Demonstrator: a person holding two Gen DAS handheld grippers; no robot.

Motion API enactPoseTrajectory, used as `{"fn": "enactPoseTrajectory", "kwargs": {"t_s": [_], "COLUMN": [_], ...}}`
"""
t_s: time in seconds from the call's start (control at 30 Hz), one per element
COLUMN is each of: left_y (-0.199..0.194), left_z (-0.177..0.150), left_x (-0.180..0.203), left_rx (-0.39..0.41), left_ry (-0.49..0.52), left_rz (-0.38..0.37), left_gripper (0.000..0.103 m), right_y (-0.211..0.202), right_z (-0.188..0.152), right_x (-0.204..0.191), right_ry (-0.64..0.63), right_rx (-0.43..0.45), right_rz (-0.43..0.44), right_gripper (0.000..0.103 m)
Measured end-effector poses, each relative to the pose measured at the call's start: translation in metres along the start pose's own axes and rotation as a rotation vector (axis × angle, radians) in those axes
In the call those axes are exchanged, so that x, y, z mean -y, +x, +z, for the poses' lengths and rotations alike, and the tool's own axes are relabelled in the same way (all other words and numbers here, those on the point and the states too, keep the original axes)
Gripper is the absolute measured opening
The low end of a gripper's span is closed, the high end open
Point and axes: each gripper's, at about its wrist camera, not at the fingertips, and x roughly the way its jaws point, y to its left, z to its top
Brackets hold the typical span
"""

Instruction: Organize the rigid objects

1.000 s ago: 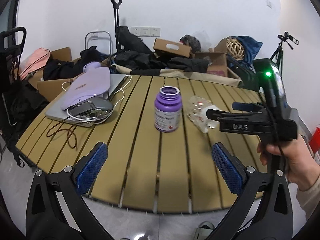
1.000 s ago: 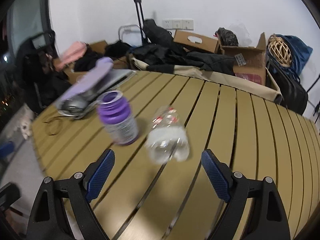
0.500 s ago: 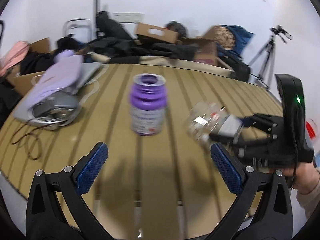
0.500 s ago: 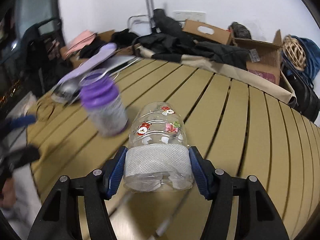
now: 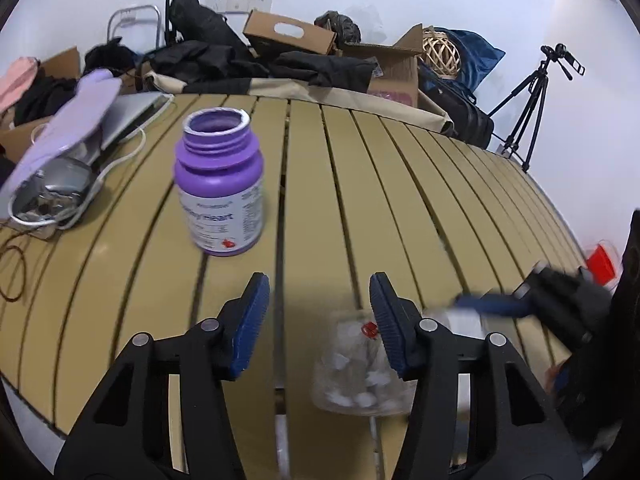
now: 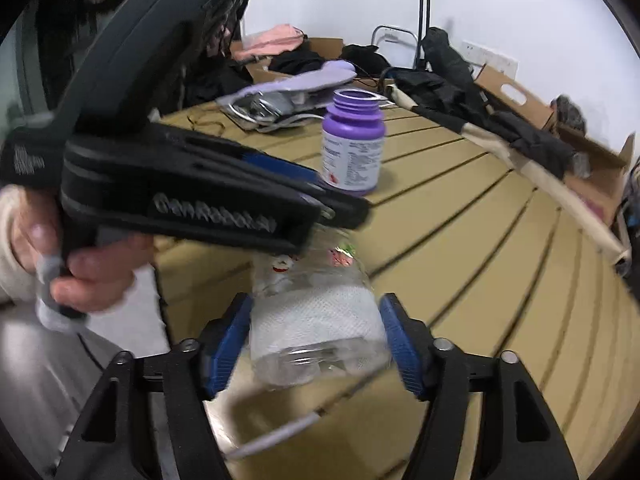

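My right gripper (image 6: 316, 336) is shut on a clear plastic jar (image 6: 316, 320) with a white band and small red and green prints, held above the table's near edge. The jar also shows in the left wrist view (image 5: 360, 372), low and right of the fingers. My left gripper (image 5: 318, 324) is partly closed and empty, just above the jar's far end; its body crosses the right wrist view (image 6: 192, 192). An open purple bottle (image 5: 220, 184) with a white label stands upright on the slatted wooden table (image 5: 360, 200); it also shows in the right wrist view (image 6: 354, 144).
A lilac case on a laptop, a grey pouch and white cables (image 5: 68, 144) lie at the table's left. Black clothes, cardboard boxes (image 5: 288, 36) and a wicker ball sit behind the table. A tripod (image 5: 532, 96) stands at the right.
My right gripper closed on the clear jar and lifted it toward the near edge. My left gripper narrowed its jaws and moved in over the jar.
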Motion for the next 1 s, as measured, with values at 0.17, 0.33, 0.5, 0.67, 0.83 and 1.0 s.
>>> {"fn": "enactPoseTrajectory", "kwargs": {"t_s": [0.17, 0.33, 0.5, 0.67, 0.83, 1.0], "left_y": [-0.006, -0.038, -0.017, 0.022, 0.029, 0.010], "left_z": [-0.004, 0.009, -0.005, -0.012, 0.003, 0.033], "left_x": [0.004, 0.009, 0.049, 0.060, 0.055, 0.052], "left_rx": [0.017, 0.098, -0.102, -0.228, -0.234, -0.068], "left_ry": [0.066, 0.124, 0.426, 0.480, 0.430, 0.374], "left_rz": [0.064, 0.032, -0.107, -0.087, -0.081, -0.035], "left_gripper": [0.049, 0.084, 0.103, 0.063, 0.062, 0.062], "right_y": [-0.008, -0.024, -0.056, -0.074, -0.072, -0.075], "right_z": [-0.013, -0.020, -0.035, -0.046, -0.048, -0.030], "right_x": [0.022, 0.032, 0.063, 0.082, 0.077, 0.080], "right_ry": [0.061, 0.119, 0.263, 0.391, 0.407, 0.433], "right_rx": [0.004, 0.008, 0.030, 0.065, 0.057, 0.091], "right_rz": [-0.045, -0.132, -0.206, -0.163, -0.147, -0.227], "right_gripper": [0.083, 0.083, 0.082, 0.083, 0.083, 0.083]}}
